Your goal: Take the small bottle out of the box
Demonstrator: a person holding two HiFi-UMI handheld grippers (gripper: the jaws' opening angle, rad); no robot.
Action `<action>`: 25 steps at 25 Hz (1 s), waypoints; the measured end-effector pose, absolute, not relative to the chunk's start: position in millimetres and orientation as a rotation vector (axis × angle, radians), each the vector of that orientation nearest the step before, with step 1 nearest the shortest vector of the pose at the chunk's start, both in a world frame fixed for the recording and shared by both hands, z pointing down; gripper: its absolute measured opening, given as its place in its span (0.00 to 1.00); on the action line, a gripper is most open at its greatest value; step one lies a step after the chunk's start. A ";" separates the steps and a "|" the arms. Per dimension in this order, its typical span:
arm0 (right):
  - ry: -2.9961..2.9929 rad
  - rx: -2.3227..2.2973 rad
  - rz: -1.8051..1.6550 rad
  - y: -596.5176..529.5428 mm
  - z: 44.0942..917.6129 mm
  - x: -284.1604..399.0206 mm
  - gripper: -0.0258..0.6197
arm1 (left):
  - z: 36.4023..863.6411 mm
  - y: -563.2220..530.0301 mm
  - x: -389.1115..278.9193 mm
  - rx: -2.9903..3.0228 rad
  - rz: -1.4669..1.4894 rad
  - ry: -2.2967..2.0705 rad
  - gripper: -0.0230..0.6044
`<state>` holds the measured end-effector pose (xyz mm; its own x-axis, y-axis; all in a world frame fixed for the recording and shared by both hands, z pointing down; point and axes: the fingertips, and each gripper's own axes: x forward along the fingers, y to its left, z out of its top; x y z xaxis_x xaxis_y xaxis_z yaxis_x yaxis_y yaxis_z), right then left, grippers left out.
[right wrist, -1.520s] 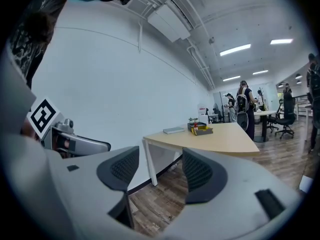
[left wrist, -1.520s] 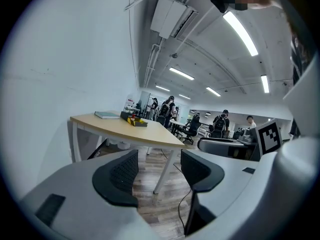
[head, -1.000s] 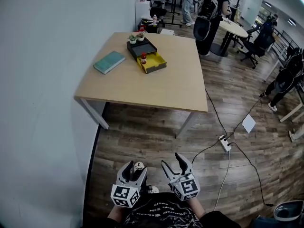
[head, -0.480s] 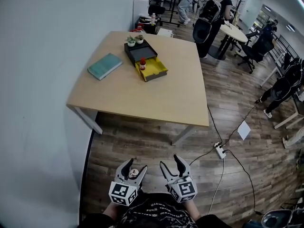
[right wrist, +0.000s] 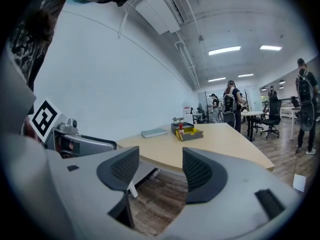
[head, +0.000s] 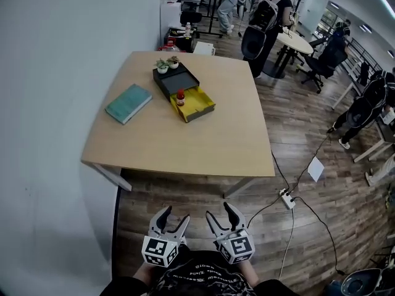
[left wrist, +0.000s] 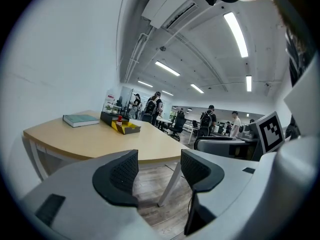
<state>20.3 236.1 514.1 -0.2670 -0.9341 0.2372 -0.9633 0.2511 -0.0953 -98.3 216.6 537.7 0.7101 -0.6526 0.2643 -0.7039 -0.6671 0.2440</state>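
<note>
A person stands back from the tabletop [head: 185,147] on the wooden floor, the left hand-held gripper [head: 173,217] and the right hand-held gripper [head: 221,214] both held low in front of the body, jaws apart with nothing between them. The small bottle [head: 180,97], red-capped and upright, stands in the yellow box [head: 197,106] at the end that meets a black tray [head: 176,80], well apart from either gripper. A teal book [head: 128,103] lies to the left of it and two little potted plants [head: 166,63] stand at the tray's far end. The reach has not begun. The bottle sits tight against the box wall and the tray, so a jaw coming in askew could likely knock it over or shove the light box along the tabletop; a loose pinch on so narrow a body could let it slip
</note>
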 end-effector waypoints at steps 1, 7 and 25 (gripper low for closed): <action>-2.372 1.824 0.335 228.7 515.3 18.6 0.48 | 538.8 208.0 -100.2 2.594 0.222 -1.055 0.47; -2.360 1.855 0.336 193.2 518.2 8.3 0.48 | 537.0 168.7 -108.3 2.626 0.213 -1.006 0.47; -2.424 1.776 0.333 93.7 526.9 13.3 0.48 | 552.0 87.6 -120.9 2.551 0.216 -1.142 0.47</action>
